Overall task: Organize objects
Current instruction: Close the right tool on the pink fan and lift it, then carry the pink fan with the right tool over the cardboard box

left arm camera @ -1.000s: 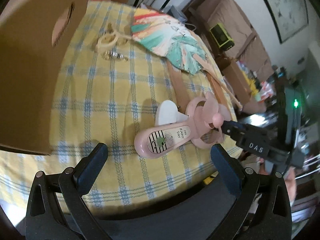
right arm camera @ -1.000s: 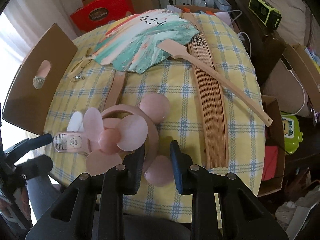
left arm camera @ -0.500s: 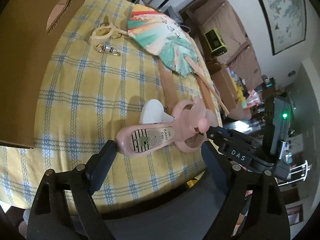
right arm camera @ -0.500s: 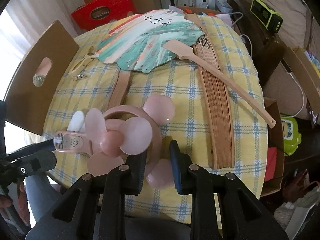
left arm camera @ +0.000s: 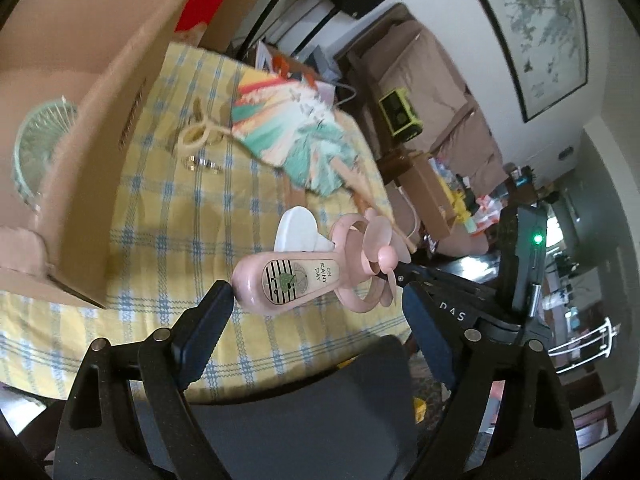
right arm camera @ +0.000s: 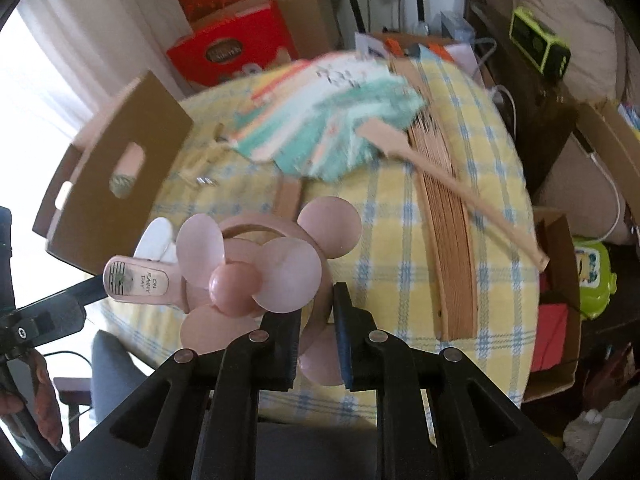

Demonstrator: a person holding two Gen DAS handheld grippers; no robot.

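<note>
The right gripper (right arm camera: 316, 334) had its jaws pinched on the pink ring guard of the pink handheld fan (right arm camera: 248, 276), the two pads pressing the rim from either side, with one round ear just below the grip and the other ear standing above the blades. The fan hung clear of the yellow checked tablecloth (right arm camera: 400, 240), carried by that grip alone as far as the views showed. Its handle, labelled "ON RAINY DAY", pointed away toward the left gripper (left arm camera: 316, 320), whose jaws stood spread wide; the left pad (left arm camera: 208, 320) sat right at the butt of the handle, though whether it touched could not be told, and the right pad was well clear of the fan. In the left wrist view the right gripper's black fingers (left arm camera: 432, 280) reached in to the fan head.

A white heart-shaped piece (left arm camera: 298, 228) showed just behind the handle; whether it belonged to the fan or lay on the cloth could not be told. Farther back on the cloth lay a painted paper fan (right arm camera: 320, 116) in teal, orange and white, a folded wooden fan (right arm camera: 444, 220) beside it, and a long wooden stick (right arm camera: 452, 184) lying across both. Cream-handled scissors (left arm camera: 198, 136) and a small metal clip (left arm camera: 202, 165) lay near the open cardboard box (left arm camera: 96, 152), which held a pale green wire-framed round thing (left arm camera: 38, 148)
</note>
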